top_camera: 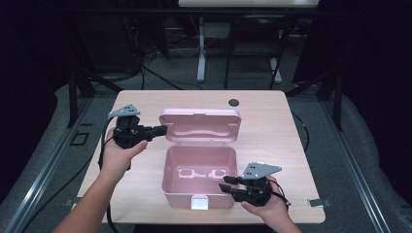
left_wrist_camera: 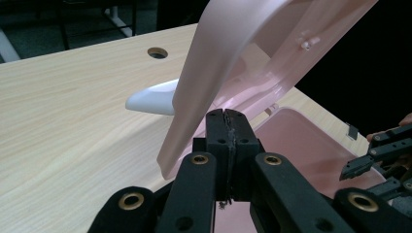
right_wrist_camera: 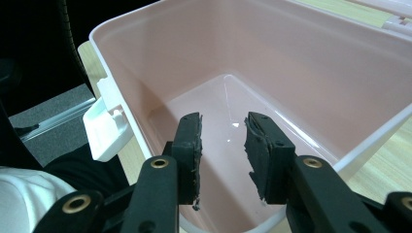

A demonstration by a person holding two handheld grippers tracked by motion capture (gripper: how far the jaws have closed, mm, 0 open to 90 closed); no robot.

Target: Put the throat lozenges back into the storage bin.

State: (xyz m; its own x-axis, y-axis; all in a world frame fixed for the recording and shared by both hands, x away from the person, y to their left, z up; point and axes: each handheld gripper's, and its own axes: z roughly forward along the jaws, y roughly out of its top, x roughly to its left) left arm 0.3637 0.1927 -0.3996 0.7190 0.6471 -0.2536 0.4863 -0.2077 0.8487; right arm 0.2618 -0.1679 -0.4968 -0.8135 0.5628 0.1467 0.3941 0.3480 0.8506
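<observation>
An open pink plastic box (top_camera: 200, 167) stands mid-table, its inside bare (right_wrist_camera: 291, 63). Its lid (top_camera: 200, 126) leans back behind it. My left gripper (top_camera: 163, 129) is at the lid's left edge. In the left gripper view its jaws (left_wrist_camera: 226, 116) are pressed together with nothing between them, right against the lid's rim (left_wrist_camera: 218, 58). My right gripper (top_camera: 227, 184) is at the box's front right corner. It is open (right_wrist_camera: 222, 141), and its jaws reach over the rim into the box. The box's white latch (top_camera: 199, 202) hangs at the front (right_wrist_camera: 104, 128).
The light wood table (top_camera: 272, 126) has a round cable hole (top_camera: 234, 102) behind the lid. A white handle (left_wrist_camera: 150, 99) sticks out of the lid's outer face. Bare tabletop lies left and right of the box. Desk legs and cables stand on the floor beyond.
</observation>
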